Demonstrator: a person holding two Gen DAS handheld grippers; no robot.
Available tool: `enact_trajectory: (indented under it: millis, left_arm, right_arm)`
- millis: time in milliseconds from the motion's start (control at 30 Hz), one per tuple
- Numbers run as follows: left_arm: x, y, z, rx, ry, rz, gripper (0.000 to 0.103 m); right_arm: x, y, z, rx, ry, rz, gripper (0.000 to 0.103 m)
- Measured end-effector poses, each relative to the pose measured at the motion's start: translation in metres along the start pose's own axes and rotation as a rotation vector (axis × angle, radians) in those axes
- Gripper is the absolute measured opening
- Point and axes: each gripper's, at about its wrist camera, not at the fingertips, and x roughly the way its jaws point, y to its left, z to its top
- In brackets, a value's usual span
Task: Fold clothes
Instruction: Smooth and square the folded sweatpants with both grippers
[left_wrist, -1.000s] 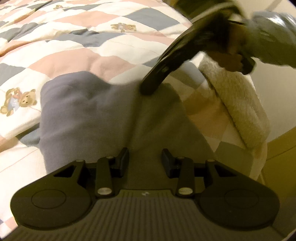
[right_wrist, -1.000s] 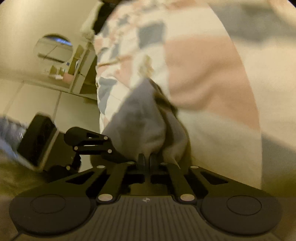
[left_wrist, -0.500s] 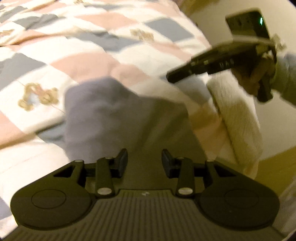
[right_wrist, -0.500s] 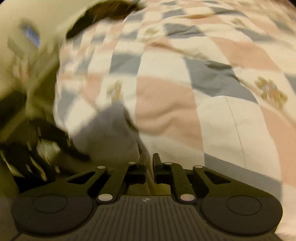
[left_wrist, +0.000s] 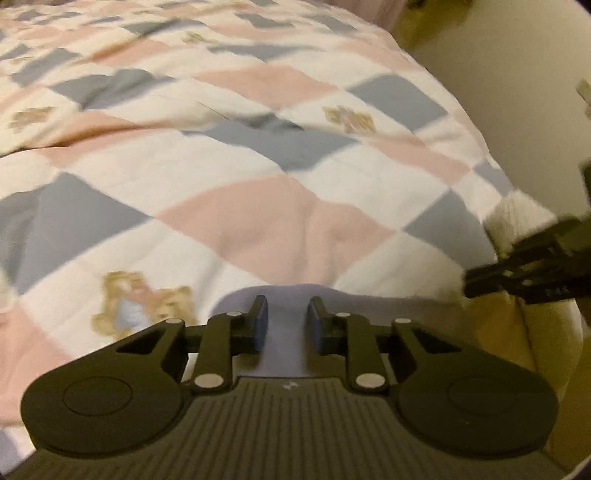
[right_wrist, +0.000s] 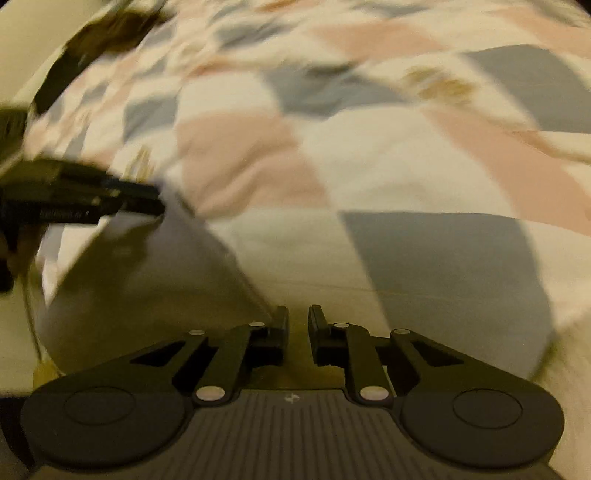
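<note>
**A:** Where is the garment right now?

**B:** The grey-lilac cloth (left_wrist: 286, 332) lies on the checked quilt (left_wrist: 258, 155) at the near edge of the bed. From my left wrist camera I see only a small rounded part of it, showing between and just beyond the fingers. From my right wrist camera the same cloth (right_wrist: 147, 280) spreads as a larger patch at lower left, partly in shadow.

**A:** Is your left gripper holding it?

**B:** No. My left gripper (left_wrist: 286, 325) has its jaws spread apart with a clear gap, and the cloth lies under that gap. I cannot tell whether the fingertips touch the fabric.

**A:** And the right one?

**B:** My right gripper (right_wrist: 298, 325) also has its jaws parted, with a narrower gap. Nothing sits between them; I see shadowed quilt there, and the cloth's edge is just to the left of the left finger.

**A:** Can each camera see the other tool?

**B:** Yes, though blurred. The right gripper pokes in from the right edge of the left view, near a fluffy cream blanket (left_wrist: 517, 221) at the bed's corner. In the right view, the left gripper reaches in from the left, its tip over the far end of the cloth.

**A:** Anything else on the quilt?

**B:** A teddy bear print (left_wrist: 142, 302) just left of my left fingers.
</note>
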Motion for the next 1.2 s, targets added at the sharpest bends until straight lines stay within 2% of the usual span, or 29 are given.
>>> enact_trajectory:
  millis: [100,233,300,367,433,567,600,633,667,733,833,867,900,933,1033,1067,1100,1200]
  left_arm:
    - [-0.031,0.002,-0.012,-0.055,-0.002,-0.003,0.020]
    - [-0.067,-0.020,-0.046,0.036,0.052,-0.081,0.020]
    - [-0.068,-0.031,-0.066,0.104,0.111,-0.089,0.020]
    - [-0.054,-0.037,-0.089,0.167,0.177,-0.046,0.019]
    - [-0.050,-0.039,-0.097,0.177,0.188,-0.009,0.016]
    - [-0.069,-0.042,-0.089,0.155,0.125,0.017,0.018]
    - [-0.072,-0.041,-0.085,0.142,0.109,0.018,0.027]
    - [-0.077,-0.039,-0.081,0.119,0.089,0.015,0.032]
    - [-0.079,-0.036,-0.078,0.100,0.078,0.009,0.033]
    - [-0.078,-0.032,-0.075,0.083,0.076,0.002,0.033]
    - [-0.067,-0.029,-0.077,0.108,0.107,0.003,0.032]
    - [-0.062,-0.028,-0.078,0.123,0.116,0.006,0.031]
    - [-0.059,-0.030,-0.078,0.141,0.120,0.009,0.029]
    - [-0.058,-0.032,-0.076,0.162,0.110,0.001,0.028]
    - [-0.059,-0.045,-0.059,0.245,0.068,-0.061,0.028]
    - [-0.059,-0.051,-0.050,0.276,0.049,-0.082,0.028]
    - [-0.057,-0.057,-0.039,0.304,0.034,-0.115,0.031]
    - [-0.037,-0.079,-0.007,0.383,0.043,-0.235,0.036]
  right_arm:
    - [-0.020,0.022,-0.016,0.062,-0.069,0.033,0.018]
    - [-0.021,0.068,-0.049,0.041,-0.080,0.119,0.018]
    - [-0.010,0.085,-0.069,-0.003,-0.028,0.095,0.018]
    - [0.004,0.093,-0.089,-0.045,0.028,0.036,0.012]
    - [0.014,0.091,-0.103,-0.041,0.046,0.004,0.010]
    - [-0.005,0.091,-0.101,0.021,-0.003,0.010,0.010]
    - [-0.012,0.090,-0.099,0.042,-0.028,0.008,0.010]
    - [-0.015,0.088,-0.098,0.077,-0.049,0.003,0.013]
    - [-0.016,0.084,-0.097,0.125,-0.065,-0.005,0.020]
    - [-0.015,0.076,-0.097,0.215,-0.086,-0.018,0.022]
    - [-0.003,0.079,-0.107,0.276,-0.050,-0.041,0.023]
    - [0.000,0.081,-0.114,0.302,-0.043,-0.047,0.023]
    - [0.002,0.081,-0.120,0.338,-0.049,-0.047,0.011]
    - [0.001,0.081,-0.127,0.385,-0.068,-0.045,0.011]
    - [-0.002,0.078,-0.139,0.510,-0.119,-0.051,0.010]
    - [-0.001,0.078,-0.141,0.535,-0.127,-0.057,0.013]
    - [0.000,0.078,-0.142,0.556,-0.131,-0.063,0.023]
    - [-0.009,0.081,-0.142,0.589,-0.175,-0.092,0.036]
